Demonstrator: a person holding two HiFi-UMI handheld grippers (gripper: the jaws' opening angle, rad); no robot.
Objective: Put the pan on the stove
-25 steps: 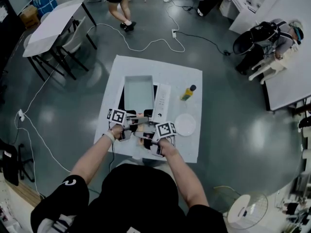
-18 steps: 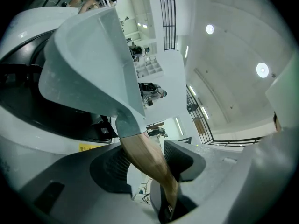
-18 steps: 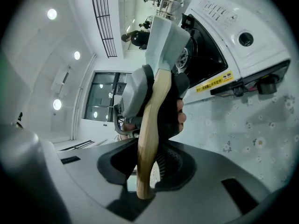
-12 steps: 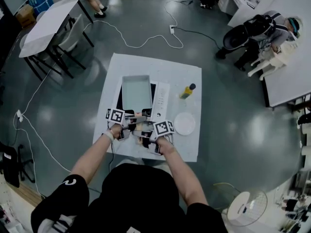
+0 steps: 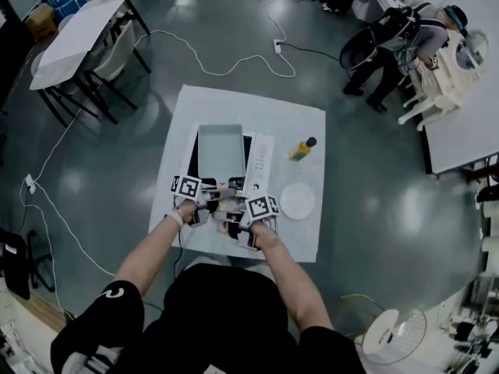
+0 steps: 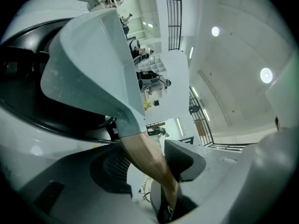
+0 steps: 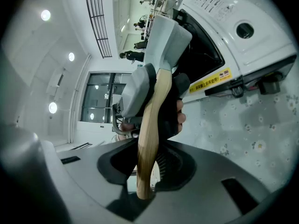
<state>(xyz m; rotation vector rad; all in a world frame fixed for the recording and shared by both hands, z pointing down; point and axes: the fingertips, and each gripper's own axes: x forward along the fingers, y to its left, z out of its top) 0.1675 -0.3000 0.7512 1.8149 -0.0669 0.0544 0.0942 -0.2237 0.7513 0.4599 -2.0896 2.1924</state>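
A grey rectangular pan (image 5: 221,148) with a wooden handle (image 5: 223,195) rests over the black top of the white stove (image 5: 260,162) on the small table. Both grippers grip that handle side by side. My left gripper (image 5: 207,201) is shut on the handle (image 6: 150,161) near the pan body (image 6: 93,69). My right gripper (image 5: 235,213) is shut on the handle (image 7: 151,120) further back, toward its free end. In the right gripper view the pan (image 7: 164,38) and the stove's control panel (image 7: 233,31) lie ahead.
A yellow bottle (image 5: 302,148) and a white plate (image 5: 296,200) stand right of the stove on the white tablecloth (image 5: 257,104). Cables (image 5: 234,68) cross the floor. Other tables (image 5: 74,33), a seated person (image 5: 405,33) and a fan (image 5: 394,335) surround the spot.
Both grippers and the pan stay as they were. A person walking at the top of the head view has left the picture.
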